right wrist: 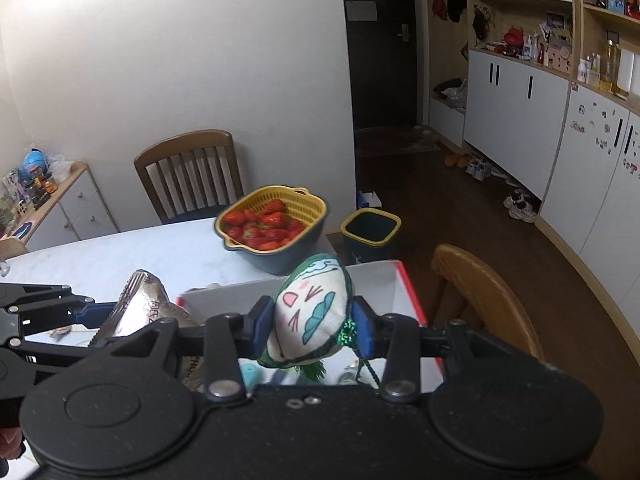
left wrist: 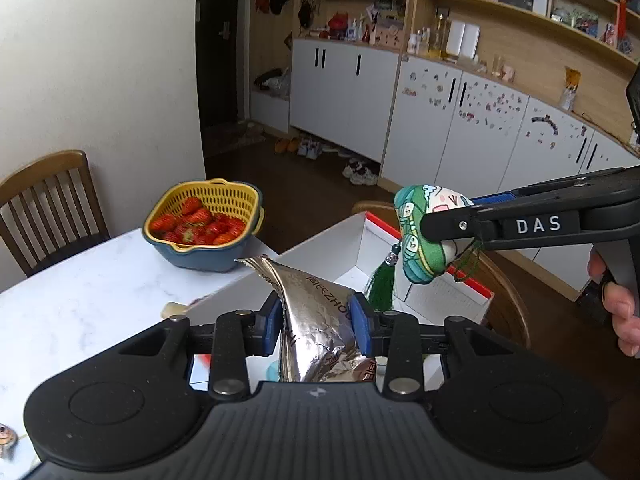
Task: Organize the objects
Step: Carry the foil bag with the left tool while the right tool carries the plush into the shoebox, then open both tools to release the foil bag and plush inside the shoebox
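Observation:
My left gripper (left wrist: 316,320) is shut on a crinkled silver foil packet (left wrist: 316,320), held above the near edge of an open white box with a red rim (left wrist: 360,248). My right gripper (right wrist: 312,330) is shut on a green and white stuffed sachet (right wrist: 310,312) with a green tassel, held above the same box (right wrist: 388,280). In the left wrist view the sachet (left wrist: 420,236) and right gripper (left wrist: 452,226) hang over the box's right side. In the right wrist view the foil packet (right wrist: 144,304) and left gripper (right wrist: 104,314) are at the left.
A yellow colander in a blue bowl (left wrist: 204,224), full of strawberries, stands on the white marble table (left wrist: 80,296) behind the box. Wooden chairs stand at the far side (right wrist: 188,172) and right (right wrist: 480,292). A dark bin (right wrist: 370,232) sits on the floor.

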The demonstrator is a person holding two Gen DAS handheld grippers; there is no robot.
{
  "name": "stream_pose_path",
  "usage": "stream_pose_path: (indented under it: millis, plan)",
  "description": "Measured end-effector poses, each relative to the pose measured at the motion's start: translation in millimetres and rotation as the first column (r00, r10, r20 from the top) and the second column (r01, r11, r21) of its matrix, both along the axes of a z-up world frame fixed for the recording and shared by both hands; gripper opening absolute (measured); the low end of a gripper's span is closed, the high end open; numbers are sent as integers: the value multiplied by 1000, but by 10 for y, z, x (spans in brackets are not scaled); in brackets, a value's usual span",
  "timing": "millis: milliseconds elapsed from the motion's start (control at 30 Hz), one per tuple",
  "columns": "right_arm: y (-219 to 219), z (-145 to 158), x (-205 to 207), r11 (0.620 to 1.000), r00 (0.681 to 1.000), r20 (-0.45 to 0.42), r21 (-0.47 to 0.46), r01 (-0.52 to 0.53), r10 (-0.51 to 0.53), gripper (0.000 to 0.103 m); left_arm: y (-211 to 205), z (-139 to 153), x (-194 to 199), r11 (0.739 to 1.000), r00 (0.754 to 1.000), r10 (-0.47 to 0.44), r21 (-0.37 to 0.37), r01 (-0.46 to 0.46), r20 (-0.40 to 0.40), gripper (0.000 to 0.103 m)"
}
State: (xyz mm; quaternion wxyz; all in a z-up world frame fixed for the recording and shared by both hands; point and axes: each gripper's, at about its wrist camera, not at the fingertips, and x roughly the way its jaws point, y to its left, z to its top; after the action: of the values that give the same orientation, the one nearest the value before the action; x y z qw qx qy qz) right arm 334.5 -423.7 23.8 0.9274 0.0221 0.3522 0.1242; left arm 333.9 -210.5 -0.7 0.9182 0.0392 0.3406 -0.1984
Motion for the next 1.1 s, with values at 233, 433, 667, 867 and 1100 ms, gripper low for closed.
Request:
stream_pose_path:
  millis: [233, 433, 667, 867, 1100]
  plan:
    - [-151, -265, 352, 1000, 999, -48, 19, 3, -2, 41, -336, -222, 224, 999, 999, 24, 30, -23, -27, 36]
    - [-195, -514, 622, 1000, 996, -88, 30, -2, 5, 41, -575, -398, 405, 998, 997, 38, 50, -35, -60, 36]
    - [-197, -862, 863, 999, 985, -171, 51, -2, 11, 41, -724, -661, 496, 996, 992, 53, 75, -45, -111, 36]
    - [-136, -1130, 911, 1000, 974, -224, 15, -24, 26, 41, -777, -841, 529, 995, 988, 56, 93, -43, -144, 35]
    - [-68, -1339, 967, 999, 955, -297, -14, -35, 29, 42, -738, -926, 595, 992, 980, 91, 102, -74, -176, 35]
